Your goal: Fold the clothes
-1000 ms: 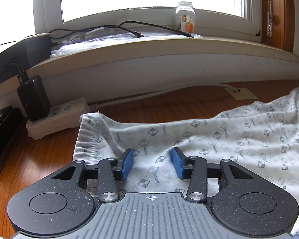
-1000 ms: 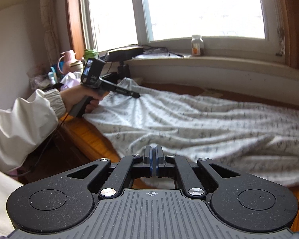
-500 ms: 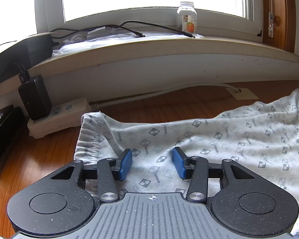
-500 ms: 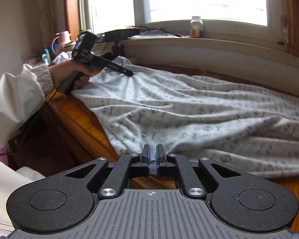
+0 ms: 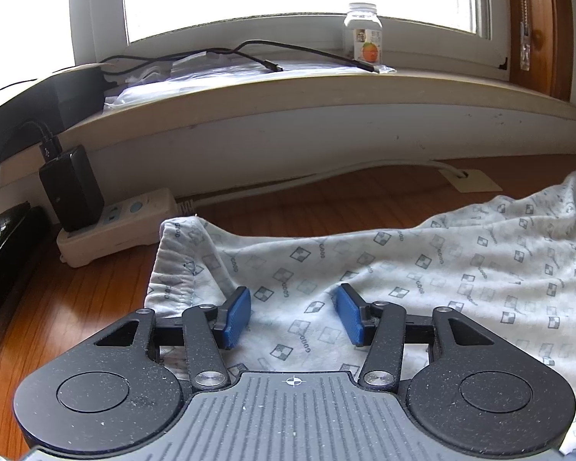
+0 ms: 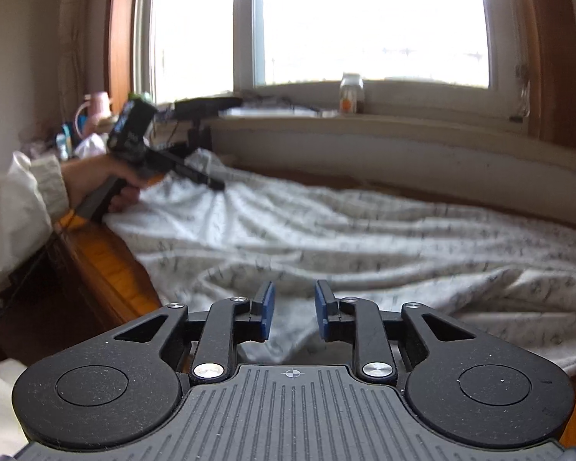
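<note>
Left wrist view: the left tongs (image 5: 292, 317) are opening over the patterned garment (image 5: 422, 269), near its hem, gripping nothing.

Right wrist view: the right tongs (image 6: 295, 313) are opening above the garment's near edge on the worktop (image 6: 111, 269), probably to grasp it.

Both wrist views look forward and downward toward the window wall, sharing the bottle (image 5: 363, 30) on the sill.

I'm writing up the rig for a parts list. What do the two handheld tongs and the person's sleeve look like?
Both tongs, left and right, have speckled matte black linkage arms, silver pivot screws, blue rubber pads, two round discs and a ribbed grey plate with a crosshair mark. The person's white puffy sleeve ends in a knitted cuff.
</note>
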`<state>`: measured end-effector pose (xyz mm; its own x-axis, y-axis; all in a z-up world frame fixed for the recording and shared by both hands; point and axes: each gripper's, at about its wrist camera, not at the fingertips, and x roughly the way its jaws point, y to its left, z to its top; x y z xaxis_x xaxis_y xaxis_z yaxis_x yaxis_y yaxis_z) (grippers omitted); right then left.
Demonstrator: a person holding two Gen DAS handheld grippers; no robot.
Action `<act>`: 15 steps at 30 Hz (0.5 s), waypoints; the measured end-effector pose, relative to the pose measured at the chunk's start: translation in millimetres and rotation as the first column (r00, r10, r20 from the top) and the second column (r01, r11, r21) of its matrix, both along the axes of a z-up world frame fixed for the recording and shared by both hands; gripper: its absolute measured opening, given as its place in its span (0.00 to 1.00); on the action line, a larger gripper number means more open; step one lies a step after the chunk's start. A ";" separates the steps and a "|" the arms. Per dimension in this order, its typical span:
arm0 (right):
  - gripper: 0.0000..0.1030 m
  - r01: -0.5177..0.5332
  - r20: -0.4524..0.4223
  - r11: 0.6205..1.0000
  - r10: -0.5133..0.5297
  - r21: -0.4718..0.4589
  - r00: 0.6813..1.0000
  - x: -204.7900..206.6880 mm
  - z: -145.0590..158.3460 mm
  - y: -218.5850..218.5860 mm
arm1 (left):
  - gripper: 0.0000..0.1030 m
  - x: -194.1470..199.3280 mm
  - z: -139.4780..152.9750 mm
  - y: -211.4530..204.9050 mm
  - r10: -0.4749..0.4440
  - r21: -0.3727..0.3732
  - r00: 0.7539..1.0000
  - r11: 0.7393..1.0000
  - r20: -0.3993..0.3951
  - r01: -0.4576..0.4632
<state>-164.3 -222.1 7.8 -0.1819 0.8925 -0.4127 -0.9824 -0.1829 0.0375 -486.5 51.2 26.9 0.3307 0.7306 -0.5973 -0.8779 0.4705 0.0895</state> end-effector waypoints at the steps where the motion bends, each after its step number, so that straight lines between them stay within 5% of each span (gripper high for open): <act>1: 0.25 0.000 0.001 1.000 0.000 0.005 1.000 0.6 -4.9 -0.3 | 0.53 0.0 0.0 -0.1 -0.001 0.001 1.000 1.000 0.000 0.001; 7: 0.25 -0.013 -0.067 1.000 0.014 0.010 0.998 9.7 -10.3 -2.9 | 0.50 19.0 8.4 -1.9 -0.041 0.009 0.999 0.999 0.014 0.041; 11: 0.26 -0.012 -0.041 1.000 0.013 0.019 0.999 5.3 -10.9 -3.9 | 0.48 73.4 21.1 -11.0 -0.182 0.027 0.983 0.983 0.037 0.182; 15: 0.26 -0.017 -0.045 1.000 0.018 0.026 0.999 6.6 -11.5 -4.8 | 0.51 144.3 17.8 -19.3 -0.345 0.022 0.939 0.938 0.000 0.345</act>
<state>-157.7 -226.8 -3.7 -0.2150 0.8991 -0.3812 -0.9766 -0.2011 0.0765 -342.2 31.9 44.7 0.5667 0.5843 -0.5809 -0.6626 0.7422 0.1002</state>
